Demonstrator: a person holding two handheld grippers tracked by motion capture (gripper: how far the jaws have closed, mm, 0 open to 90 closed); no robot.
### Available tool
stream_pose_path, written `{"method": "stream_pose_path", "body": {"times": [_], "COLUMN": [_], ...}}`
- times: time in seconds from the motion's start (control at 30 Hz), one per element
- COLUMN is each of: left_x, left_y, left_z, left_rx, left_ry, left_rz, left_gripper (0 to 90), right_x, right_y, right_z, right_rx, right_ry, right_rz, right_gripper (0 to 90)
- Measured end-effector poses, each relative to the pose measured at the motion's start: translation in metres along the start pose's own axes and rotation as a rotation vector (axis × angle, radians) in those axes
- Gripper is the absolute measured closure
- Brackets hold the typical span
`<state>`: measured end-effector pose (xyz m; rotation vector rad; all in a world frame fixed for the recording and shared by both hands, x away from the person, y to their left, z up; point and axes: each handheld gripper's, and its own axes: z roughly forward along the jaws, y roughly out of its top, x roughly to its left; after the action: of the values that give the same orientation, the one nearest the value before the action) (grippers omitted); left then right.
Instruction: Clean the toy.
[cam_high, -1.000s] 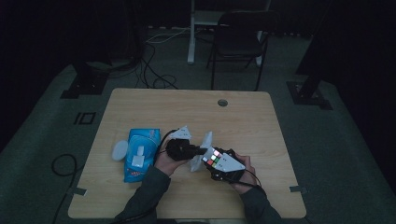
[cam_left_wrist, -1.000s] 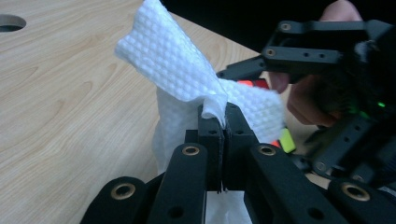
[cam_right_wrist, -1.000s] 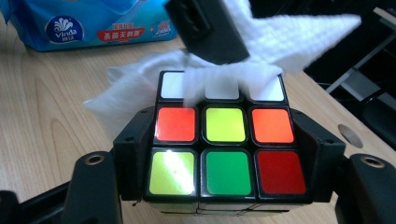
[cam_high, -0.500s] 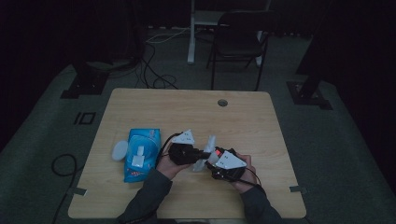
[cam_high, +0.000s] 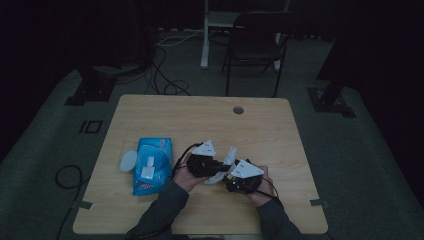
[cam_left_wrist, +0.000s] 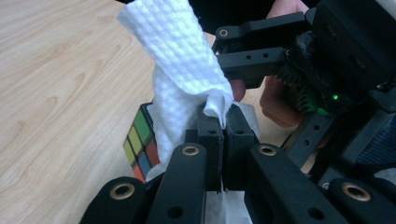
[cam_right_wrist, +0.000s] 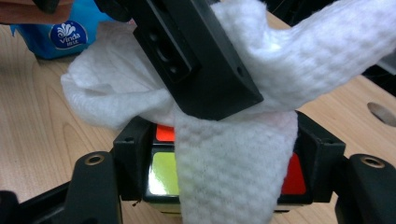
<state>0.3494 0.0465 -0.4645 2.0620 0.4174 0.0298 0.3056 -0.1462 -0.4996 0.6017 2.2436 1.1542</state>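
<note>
While the Rubik's cube (cam_right_wrist: 187, 175) sits clamped between the right claw (cam_right_wrist: 224, 182) jaws, held low over the wooden surface (cam_high: 280, 130) near the person's edge, a white wet wipe (cam_right_wrist: 233, 177) is draped across its top face and down the front, covering most of the stickers. Left claw (cam_left_wrist: 223, 128) is clenched on a fold of that wipe, jaws pressed together with the sheet bunched above them, right against the cube. Risks: grip is only on a thin pinch of wipe, so a hard rub could tear the sheet or pull it out of the jaws. Pushing sideways on the cube could twist a layer or lever it out of the right claw, since only two side faces are gripped. Claws are crowded, nearly touching, so they could knock each other. Blue Vinda wipe pack (cam_high: 152, 165) and its round lid (cam_high: 127, 161) lie left, well apart, unlikely to interfere.
</note>
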Motion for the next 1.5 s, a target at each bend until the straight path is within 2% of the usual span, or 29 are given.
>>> {"method": "stream_pose_path", "body": {"times": [0.13,0.47,0.53,0.77,0.93,1.17,1.33,1.5], "left_x": [0.001,0.004,0.004,0.003,0.003,-0.002,-0.005,-0.007], "left_y": [0.0,0.001,0.001,0.003,0.005,0.008,0.01,0.01], "left_z": [0.0,-0.003,-0.003,0.003,0.006,0.012,0.018,0.02], "left_rx": [0.004,-0.005,-0.012,-0.002,-0.005,0.044,0.074,0.073], "left_ry": [0.043,0.191,0.197,0.243,0.224,0.151,0.079,0.037], "left_rz": [0.01,0.042,0.041,0.062,0.055,0.074,0.083,0.078], "left_gripper": [88.7,87.7,87.7,87.7,87.9,88.0,88.1,88.2], "right_x": [-0.003,-0.006,-0.006,-0.007,-0.01,-0.013,-0.013,-0.014], "right_y": [0.0,0.001,0.001,0.001,0.002,0.001,0.0,0.0], "right_z": [0.001,0.003,0.002,0.004,0.004,0.008,0.01,0.01], "right_rx": [0.015,0.029,0.025,0.031,0.027,0.032,0.045,0.042], "right_ry": [0.031,0.107,0.125,0.138,0.158,0.172,0.173,0.172], "right_rz": [0.028,0.071,0.075,0.079,0.103,0.135,0.139,0.146], "right_gripper": [33.8,33.8,33.8,33.8,33.8,33.8,33.8,33.8]}}
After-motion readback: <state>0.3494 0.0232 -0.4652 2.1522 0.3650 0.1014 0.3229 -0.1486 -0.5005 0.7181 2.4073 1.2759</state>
